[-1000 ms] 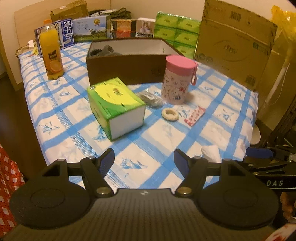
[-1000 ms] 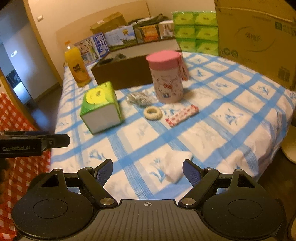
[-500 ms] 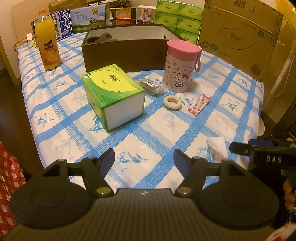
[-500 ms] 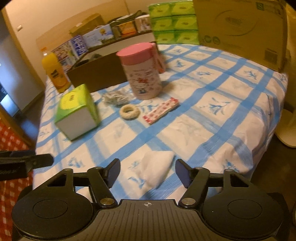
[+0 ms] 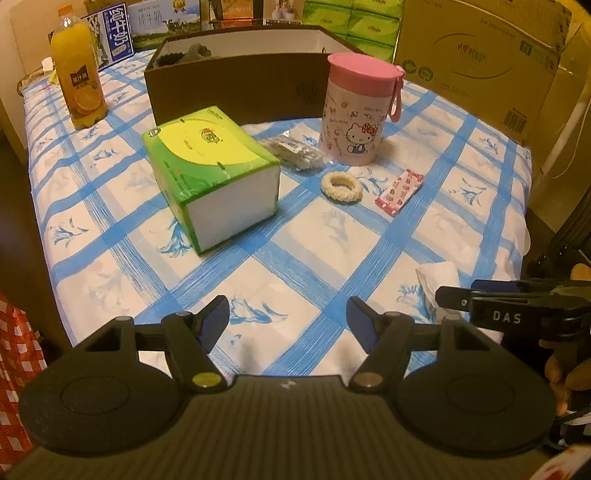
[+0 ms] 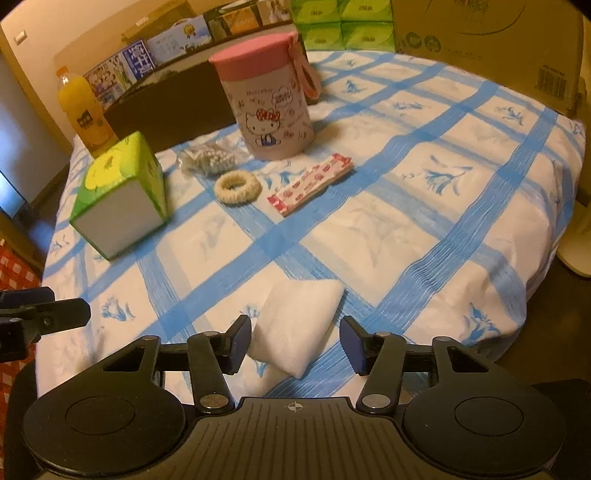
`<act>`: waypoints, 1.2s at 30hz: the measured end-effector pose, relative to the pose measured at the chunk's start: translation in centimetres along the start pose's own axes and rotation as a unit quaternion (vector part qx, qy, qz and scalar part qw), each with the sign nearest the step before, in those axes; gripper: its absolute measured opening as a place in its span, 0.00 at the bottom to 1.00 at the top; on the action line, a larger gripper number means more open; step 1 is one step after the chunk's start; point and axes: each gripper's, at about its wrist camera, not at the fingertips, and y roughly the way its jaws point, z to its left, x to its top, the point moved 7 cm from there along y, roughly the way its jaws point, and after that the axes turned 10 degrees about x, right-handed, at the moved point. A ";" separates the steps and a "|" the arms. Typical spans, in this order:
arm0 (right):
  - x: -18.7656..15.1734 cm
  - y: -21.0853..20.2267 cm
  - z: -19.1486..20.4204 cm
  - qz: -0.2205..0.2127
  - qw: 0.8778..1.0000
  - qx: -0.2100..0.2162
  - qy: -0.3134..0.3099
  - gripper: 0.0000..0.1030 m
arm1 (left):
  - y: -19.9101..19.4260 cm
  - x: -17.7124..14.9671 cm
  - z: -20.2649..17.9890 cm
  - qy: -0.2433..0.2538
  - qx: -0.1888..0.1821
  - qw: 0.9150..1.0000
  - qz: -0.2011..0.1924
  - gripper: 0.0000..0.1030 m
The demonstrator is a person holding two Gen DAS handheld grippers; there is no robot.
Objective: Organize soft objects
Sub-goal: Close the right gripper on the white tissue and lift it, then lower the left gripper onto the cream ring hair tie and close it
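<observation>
A white folded cloth (image 6: 297, 325) lies near the table's front edge, between the open fingers of my right gripper (image 6: 293, 341); it also shows in the left wrist view (image 5: 437, 278). My left gripper (image 5: 288, 323) is open and empty above the blue-checked tablecloth (image 5: 332, 236). A green tissue pack (image 5: 210, 173), a cream hair ring (image 5: 341, 187), a grey bundle in clear wrap (image 5: 295, 152) and a red-and-white packet (image 5: 399, 191) lie mid-table. A brown open box (image 5: 240, 85) stands behind them with dark soft items inside.
A pink-lidded Hello Kitty cup (image 5: 360, 107) stands by the box. An orange juice bottle (image 5: 75, 74) stands far left. Cardboard cartons (image 5: 476, 55) and green tissue packs (image 5: 351, 22) line the back. The table edge drops off at right (image 6: 546, 258).
Both grippers moved forward over the table. The right gripper came down so that its open fingers now flank the white cloth.
</observation>
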 end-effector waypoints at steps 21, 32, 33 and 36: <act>2.3 1.0 -0.6 -0.023 0.999 -0.006 -0.034 0.04 | 3.5 1.0 -1.8 0.014 -0.014 1.000 0.013 0.62; 7.3 0.8 -1.8 -0.067 0.997 -0.002 -0.039 0.04 | 6.2 5.6 -5.2 0.042 -0.023 0.998 -0.036 0.60; 7.7 0.9 -1.9 -0.070 0.997 -0.001 -0.039 0.04 | 6.6 6.1 -5.4 0.043 -0.024 0.998 -0.040 0.60; 8.7 1.3 -2.2 -0.075 0.997 0.003 -0.035 0.04 | 7.7 7.4 -6.0 0.041 -0.023 0.998 -0.048 0.60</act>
